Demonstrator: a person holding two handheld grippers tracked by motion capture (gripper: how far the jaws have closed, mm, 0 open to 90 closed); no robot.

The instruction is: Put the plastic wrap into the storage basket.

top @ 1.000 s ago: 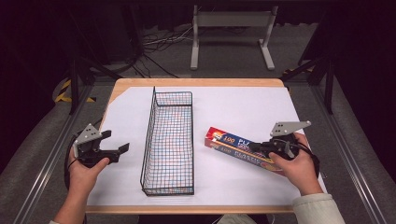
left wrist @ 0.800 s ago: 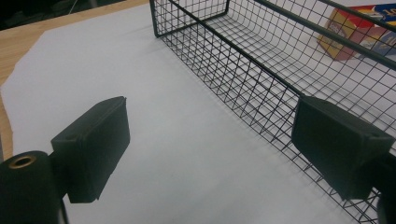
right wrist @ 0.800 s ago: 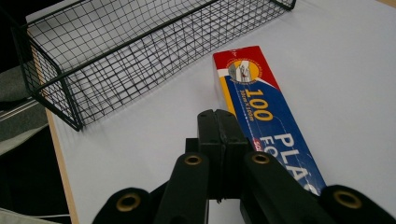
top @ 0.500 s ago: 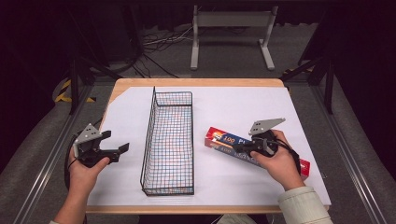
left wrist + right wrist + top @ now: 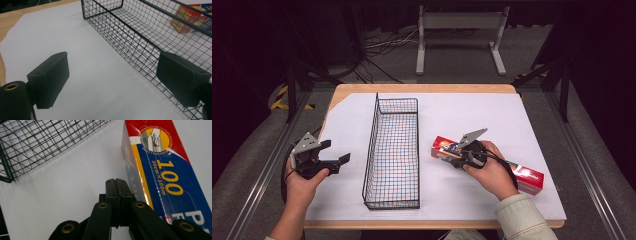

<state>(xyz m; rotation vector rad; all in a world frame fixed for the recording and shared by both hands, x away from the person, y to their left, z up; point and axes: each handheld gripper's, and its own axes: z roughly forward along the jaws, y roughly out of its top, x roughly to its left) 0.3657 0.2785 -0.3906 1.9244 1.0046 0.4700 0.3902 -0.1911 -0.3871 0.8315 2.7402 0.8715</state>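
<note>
On the white paper sheet (image 5: 362, 130) that covers the wooden table (image 5: 422, 89), the black wire basket (image 5: 394, 152) stands lengthwise in the middle, in the same place as one second before. To its right lies the box of plastic wrap (image 5: 522, 175), red and blue with yellow print, flat on the sheet and slanted, with its near end pointing toward the basket but apart from it. The box has not shifted between the frames.

What differs is the right gripper (image 5: 457, 161). One second ago it was over the middle of the box; half a second ago it was closer to the basket; now it is over the end of the box nearest the basket, and a little lower. Its jaws are pressed together with nothing between them, which the right gripper view shows clearly: the two closed fingertips (image 5: 116, 195) are just beside the long edge of the box (image 5: 160, 165), above the white sheet. Whether they touch the box I cannot tell.

The left gripper (image 5: 334, 162) has stayed at the left of the basket, in the person's left hand (image 5: 304, 182). Its jaws stand wide apart and hold nothing; in the left gripper view, one pad (image 5: 182, 77) is in front of the basket wall (image 5: 130, 42).
</note>
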